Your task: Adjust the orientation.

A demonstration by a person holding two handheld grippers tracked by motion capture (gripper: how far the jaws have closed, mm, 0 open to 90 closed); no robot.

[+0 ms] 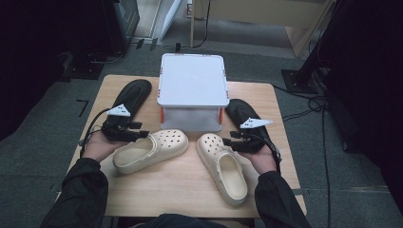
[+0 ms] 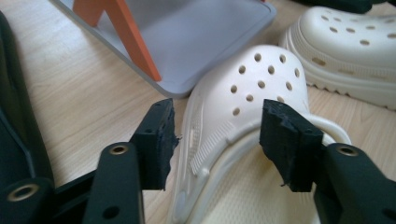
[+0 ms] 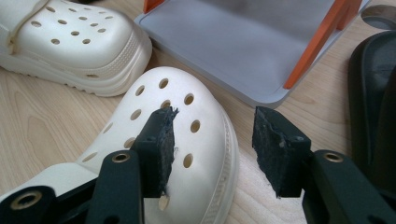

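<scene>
Two cream perforated clogs lie on the wooden table. The left clog points toward the centre, and my left gripper sits at its outer side, jaws open astride the rim of its upper without visibly pressing. The right clog lies toe-up toward the rack. My right gripper is open at its toe, one jaw over the perforated upper, the other outside the sole with bare wood showing between. Each gripper view also catches the other clog farther off.
A grey two-tier rack with orange legs stands at the back middle, close to both toes. One black slipper lies left of it and another lies right, just behind my grippers.
</scene>
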